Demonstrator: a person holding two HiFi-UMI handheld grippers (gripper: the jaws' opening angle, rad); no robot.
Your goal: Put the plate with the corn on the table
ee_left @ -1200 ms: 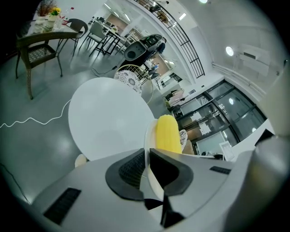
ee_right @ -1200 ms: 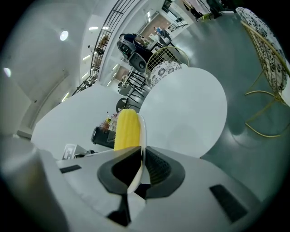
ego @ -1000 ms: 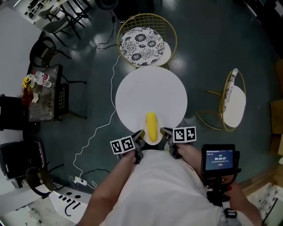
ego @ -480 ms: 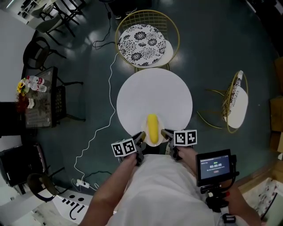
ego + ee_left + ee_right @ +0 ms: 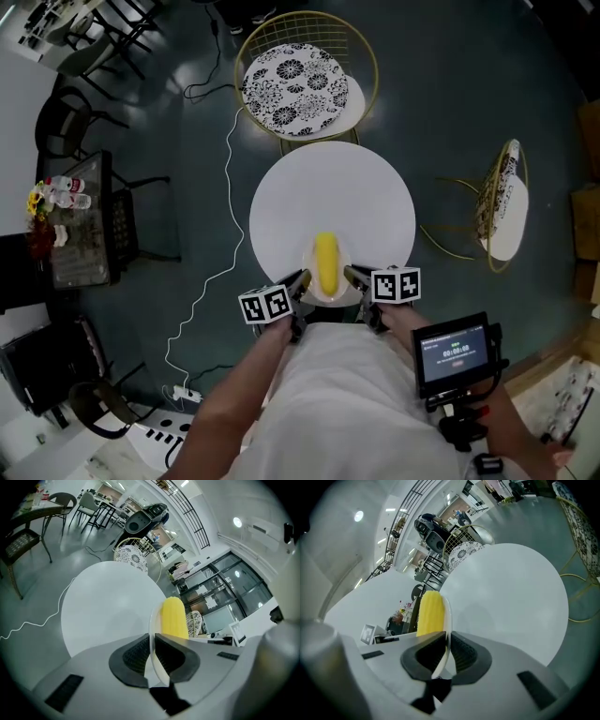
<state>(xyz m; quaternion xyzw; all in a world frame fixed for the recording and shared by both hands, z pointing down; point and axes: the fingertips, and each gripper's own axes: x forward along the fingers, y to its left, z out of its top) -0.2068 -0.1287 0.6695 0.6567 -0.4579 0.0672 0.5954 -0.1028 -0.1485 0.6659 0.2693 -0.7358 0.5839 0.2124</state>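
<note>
The head camera looks steeply down at the round white table [image 5: 333, 192], centre frame. The cameras on the left gripper [image 5: 301, 279] and right gripper [image 5: 350, 274] sit low, close behind their jaws, facing across it from opposite sides. All three share the yellow corn cob [image 5: 325, 262] on its pale plate [image 5: 338, 293].

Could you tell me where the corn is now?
In the head view, the corn lies on the plate at the near edge of the white table, between the left gripper and the right gripper.

You're in a café-style lounge: round white table [image 5: 333, 192], gold wire chairs [image 5: 295, 84], glass partitions [image 5: 220, 590], polished floor [image 5: 469, 103].
</note>
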